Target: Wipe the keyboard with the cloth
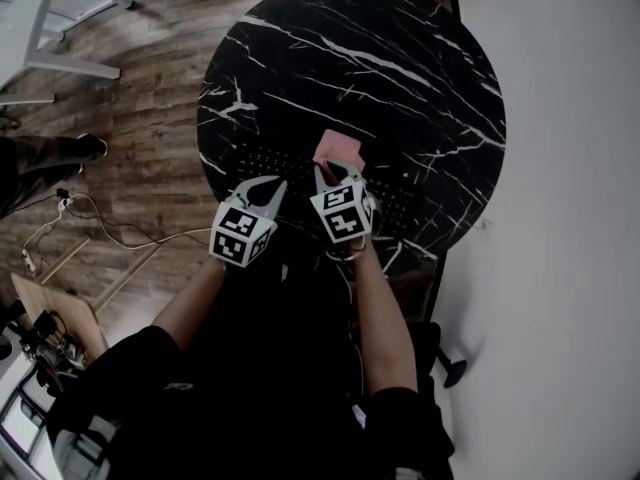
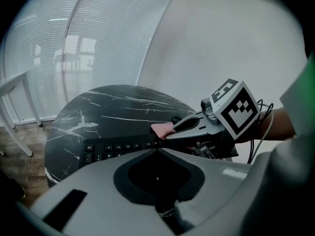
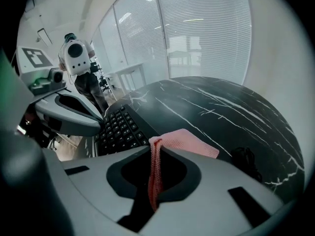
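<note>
A black keyboard (image 1: 290, 163) lies across the near part of the round black marble table (image 1: 400, 58). My right gripper (image 1: 328, 175) is shut on a pink cloth (image 1: 338, 148), which rests on the keyboard's middle. In the right gripper view the cloth (image 3: 189, 142) is pinched edge-on between the jaws of the right gripper (image 3: 153, 142) and spreads forward beside the keys (image 3: 120, 127). My left gripper (image 1: 272, 186) hovers over the keyboard's left part, jaws shut with nothing in them. The left gripper view shows the left gripper (image 2: 157, 149) above the keys (image 2: 113, 149), with the right gripper (image 2: 170, 132) and cloth (image 2: 161, 129) to the right.
A small black object (image 3: 246, 159) sits on the table right of the cloth. Wooden floor (image 1: 130, 98) with cables (image 1: 90, 218) lies left of the table. White furniture legs (image 1: 60, 63) stand at the top left. A white wall (image 1: 570, 218) runs along the right.
</note>
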The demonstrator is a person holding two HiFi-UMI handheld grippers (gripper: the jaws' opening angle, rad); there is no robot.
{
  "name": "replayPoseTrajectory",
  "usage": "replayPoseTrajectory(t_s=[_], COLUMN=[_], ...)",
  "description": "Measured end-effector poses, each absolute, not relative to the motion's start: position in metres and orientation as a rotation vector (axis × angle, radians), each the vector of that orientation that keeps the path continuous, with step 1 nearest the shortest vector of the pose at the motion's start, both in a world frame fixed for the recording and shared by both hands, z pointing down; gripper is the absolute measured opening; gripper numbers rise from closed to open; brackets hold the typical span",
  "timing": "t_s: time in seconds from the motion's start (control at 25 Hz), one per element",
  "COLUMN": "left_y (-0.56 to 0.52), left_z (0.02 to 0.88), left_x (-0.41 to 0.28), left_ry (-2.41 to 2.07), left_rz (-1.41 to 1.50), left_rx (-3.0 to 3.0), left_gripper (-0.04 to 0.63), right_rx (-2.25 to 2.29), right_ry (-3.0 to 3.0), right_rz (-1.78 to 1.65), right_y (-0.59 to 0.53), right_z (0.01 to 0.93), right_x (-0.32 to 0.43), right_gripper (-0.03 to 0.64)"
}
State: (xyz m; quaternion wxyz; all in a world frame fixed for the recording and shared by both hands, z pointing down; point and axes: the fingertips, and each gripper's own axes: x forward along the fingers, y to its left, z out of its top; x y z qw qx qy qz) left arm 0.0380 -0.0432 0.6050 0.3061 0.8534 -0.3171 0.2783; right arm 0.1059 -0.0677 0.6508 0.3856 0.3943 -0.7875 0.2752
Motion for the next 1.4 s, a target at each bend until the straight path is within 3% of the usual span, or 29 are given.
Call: replayPoseTrajectory(t_s=[1.4], left_y=[-0.002], left_z=[0.609], left_x=[0.162], left_ry=[-0.767], left_rz=[0.762], left_rx=[2.29], left_gripper=[0.0], right_rx=[1.088], right_ry=[-1.966], right_rz=[0.737], right_y=[-0.021], right_z=[0.65], right_x=[0.238], right_gripper=[0.015])
